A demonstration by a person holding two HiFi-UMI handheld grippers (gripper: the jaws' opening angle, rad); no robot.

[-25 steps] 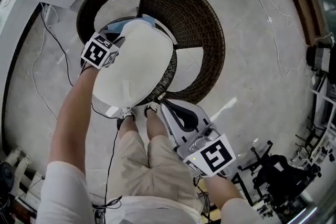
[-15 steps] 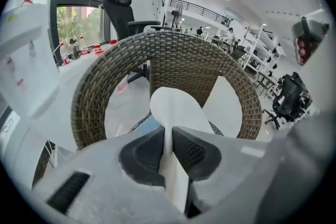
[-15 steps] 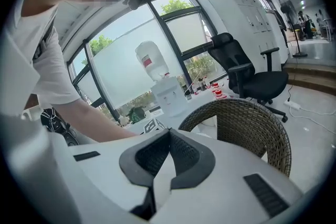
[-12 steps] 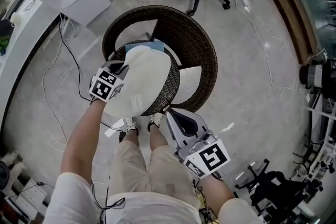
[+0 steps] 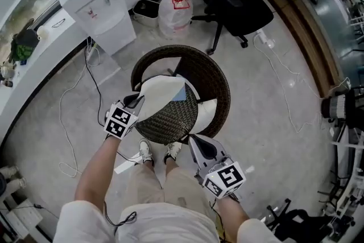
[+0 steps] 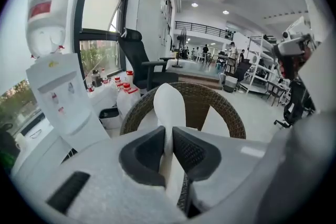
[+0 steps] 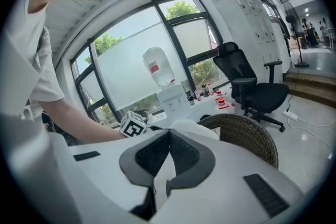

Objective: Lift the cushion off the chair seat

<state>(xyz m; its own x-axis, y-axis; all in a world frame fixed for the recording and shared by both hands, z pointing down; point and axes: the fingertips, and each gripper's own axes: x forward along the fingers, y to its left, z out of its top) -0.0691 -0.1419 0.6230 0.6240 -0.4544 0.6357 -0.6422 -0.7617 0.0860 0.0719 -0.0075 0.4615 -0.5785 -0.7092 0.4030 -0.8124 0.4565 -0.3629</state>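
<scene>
A white cushion (image 5: pixel 162 91) hangs tilted above the round wicker seat (image 5: pixel 169 121) of the brown wicker chair (image 5: pixel 219 82). My left gripper (image 5: pixel 138 101) is shut on the cushion's left edge. In the left gripper view the cushion (image 6: pixel 169 105) stands edge-on, pinched between the two black pads of the left gripper (image 6: pixel 169 149), with the chair's back (image 6: pixel 220 107) behind it. My right gripper (image 5: pixel 192 138) is by the seat's near right rim, apart from the cushion. In the right gripper view the right gripper's (image 7: pixel 169 136) pads meet with nothing seen between them, and the cushion (image 7: pixel 194 126) lies beyond.
A water dispenser (image 5: pixel 94 3), water bottles (image 5: pixel 173 14) and a black office chair (image 5: pixel 239 0) stand behind the wicker chair. Cables (image 5: pixel 74 94) trail over the floor at left. The person's feet (image 5: pixel 145 151) stand just before the seat. Equipment (image 5: pixel 341 105) lines the right edge.
The left gripper has risen with the cushion, which tipped up and uncovered the wicker seat. The right gripper rose too and no longer sits at the cushion's edge.
</scene>
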